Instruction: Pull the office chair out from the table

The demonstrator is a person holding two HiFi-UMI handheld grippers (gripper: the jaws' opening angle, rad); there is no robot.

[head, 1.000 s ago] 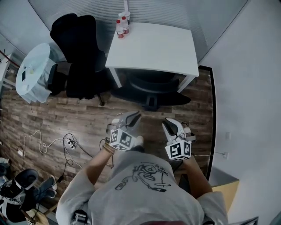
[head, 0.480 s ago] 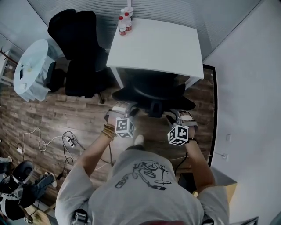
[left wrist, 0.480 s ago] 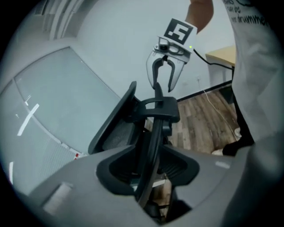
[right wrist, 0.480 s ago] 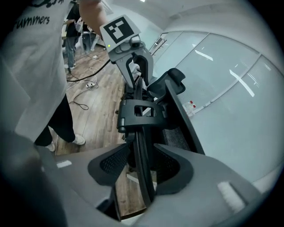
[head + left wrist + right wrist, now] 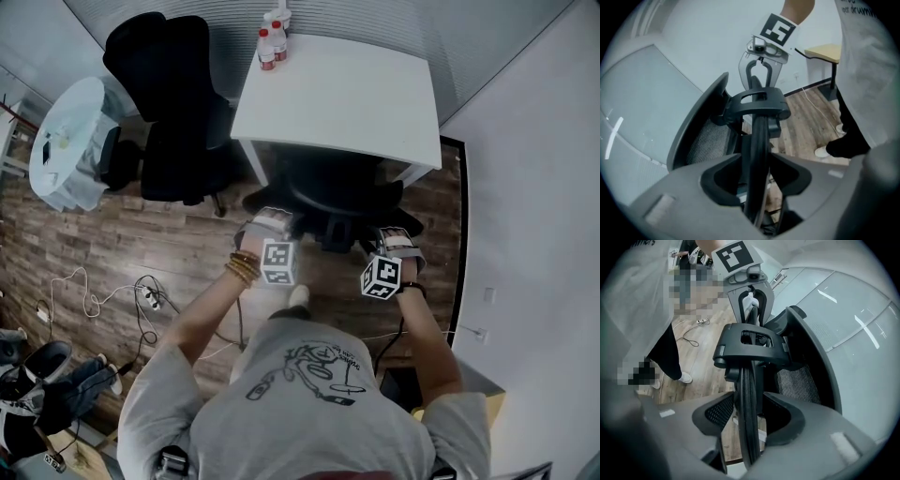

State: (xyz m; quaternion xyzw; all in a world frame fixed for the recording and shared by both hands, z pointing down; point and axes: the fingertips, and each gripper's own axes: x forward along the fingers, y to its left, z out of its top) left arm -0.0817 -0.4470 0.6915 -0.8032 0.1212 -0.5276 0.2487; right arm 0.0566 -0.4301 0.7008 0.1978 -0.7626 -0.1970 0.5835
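Observation:
The black office chair (image 5: 328,192) is tucked under the white table (image 5: 347,94), and only its backrest sticks out toward me. My left gripper (image 5: 267,223) and right gripper (image 5: 394,236) sit on the backrest's top edge, one at each end. In the left gripper view the black backrest rim (image 5: 758,140) runs between the left gripper's (image 5: 757,174) opening jaws, with gaps on both sides. The right gripper (image 5: 750,414) likewise straddles the rim (image 5: 749,380); its jaws are opening and not pressing. Each gripper appears in the other's view beyond the chair's headrest bracket (image 5: 757,105).
A second black chair (image 5: 173,112) stands left of the table, next to a pale round table (image 5: 66,141). Bottles (image 5: 270,42) stand on the white table's far left corner. Cables (image 5: 141,300) lie on the wooden floor at left. A wall runs close on the right.
Both grippers have moved forward and down from above the floor onto the chair's backrest edge. Their jaws have spread wide around the rim.

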